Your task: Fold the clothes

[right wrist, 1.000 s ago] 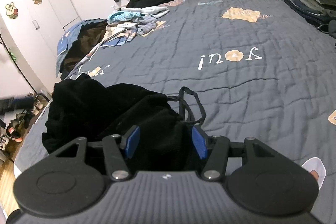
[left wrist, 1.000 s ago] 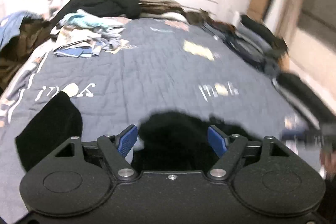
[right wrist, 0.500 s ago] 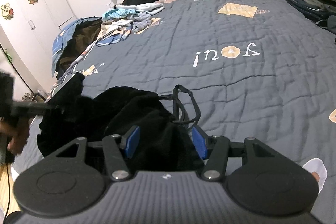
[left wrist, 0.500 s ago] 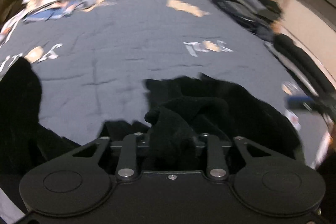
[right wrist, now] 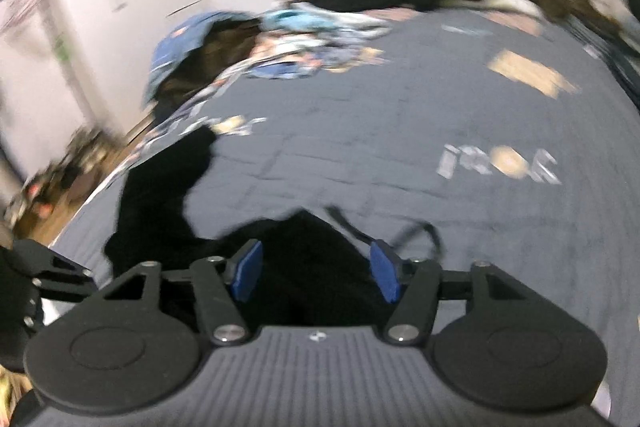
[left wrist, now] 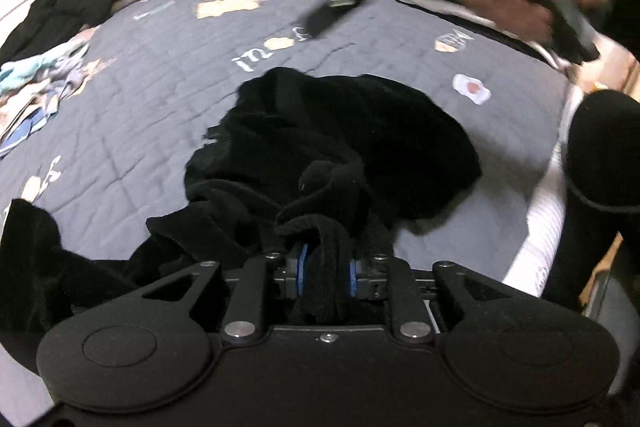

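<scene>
I am clenching left tongs (left wrist: pixel 325 269) on black garment (left wrist: pixel 344 147) | holding right tongs (right wrist: pixel 316 273) released above it | bed quilt (left wrist: pixel 160 67) reading "you"

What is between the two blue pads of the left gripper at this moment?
A bunched fold of the black garment sits between them. The left gripper is shut on it, as the left wrist view shows.
</scene>
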`<state>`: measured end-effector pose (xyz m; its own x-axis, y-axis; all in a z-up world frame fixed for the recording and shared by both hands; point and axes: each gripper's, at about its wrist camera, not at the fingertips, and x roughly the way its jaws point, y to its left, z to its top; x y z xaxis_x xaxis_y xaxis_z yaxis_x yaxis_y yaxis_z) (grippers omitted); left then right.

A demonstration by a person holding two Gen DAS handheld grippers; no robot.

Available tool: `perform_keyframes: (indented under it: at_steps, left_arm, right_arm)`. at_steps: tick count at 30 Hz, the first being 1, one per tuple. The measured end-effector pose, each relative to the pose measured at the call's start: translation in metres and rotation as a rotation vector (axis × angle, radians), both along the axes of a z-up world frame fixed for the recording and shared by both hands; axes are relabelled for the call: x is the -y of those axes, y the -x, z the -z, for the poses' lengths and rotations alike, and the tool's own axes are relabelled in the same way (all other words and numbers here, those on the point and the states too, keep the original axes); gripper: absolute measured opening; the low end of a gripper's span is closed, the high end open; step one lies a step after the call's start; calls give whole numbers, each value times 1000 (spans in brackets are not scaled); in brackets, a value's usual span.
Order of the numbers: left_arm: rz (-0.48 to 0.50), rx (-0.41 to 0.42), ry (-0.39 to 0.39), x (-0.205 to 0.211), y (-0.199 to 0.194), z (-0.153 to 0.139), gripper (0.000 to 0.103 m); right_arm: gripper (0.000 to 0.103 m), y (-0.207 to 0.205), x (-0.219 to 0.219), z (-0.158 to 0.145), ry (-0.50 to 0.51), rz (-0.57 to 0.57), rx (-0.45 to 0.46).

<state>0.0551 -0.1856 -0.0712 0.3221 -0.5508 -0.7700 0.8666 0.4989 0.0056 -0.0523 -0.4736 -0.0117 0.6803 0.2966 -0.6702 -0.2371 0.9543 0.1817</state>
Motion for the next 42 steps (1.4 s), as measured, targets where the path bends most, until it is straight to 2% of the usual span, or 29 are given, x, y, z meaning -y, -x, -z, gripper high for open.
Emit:
perform_keyframes:
  at_steps: [2,7,12,15,18,20,22,24,28,31,36,38,39,40,41,42]
  left_arm:
    - [15,-3,-3,1,5,1,11]
    - [54,-12,-9,2,18,4,11]
    - [53,-17,5,-3,24,3,11]
    - [43,-31,41,-11,22,-8,13]
    - [32,-41,86,-21,18,-24,30]
    - [0,-6,142,-28,7,-39,49]
    - [-55,25,210,-35,-15,-54,59]
    - [-109,12,258,-37,-43,-60,59]
    - [-242,-47,289,-20,-109,-50,59]
    - [-288,-124,242,3,-145,-25,59]
    - [-372,-222,111,30,-178,27,60]
    - [-389,-286,117,29,-183,42,61]
    - [-397,-318,120,29,-185,49,60]
    - [-397,-326,136,30,-185,51,53]
    - [-372,-325,157,32,-181,49,29]
    - [-347,-323,179,33,-176,48,17]
  right_arm:
    - [68,-16,-22,0,48,-77,-12]
    - [70,-56,-71,18,170,-205,-77]
    - [70,-80,-95,49,305,-222,-139]
    - [70,-81,-77,53,256,-171,-151]
    - [70,-80,-59,56,208,-120,-160]
    - [70,-70,-39,51,183,-74,-135]
    - [70,-62,-20,46,153,-19,-118]
    - [70,-59,-5,46,137,12,-121]
    - [70,-59,12,57,132,53,-157]
    - [70,-60,14,68,103,57,-185]
    - [70,-56,17,74,72,62,-192]
    - [70,-52,19,75,43,60,-190]
    - [70,-50,18,76,27,53,-193]
    - [69,-48,17,77,12,46,-196]
    - [69,-46,17,79,-2,37,-202]
    - [67,-43,16,80,-13,32,-204]
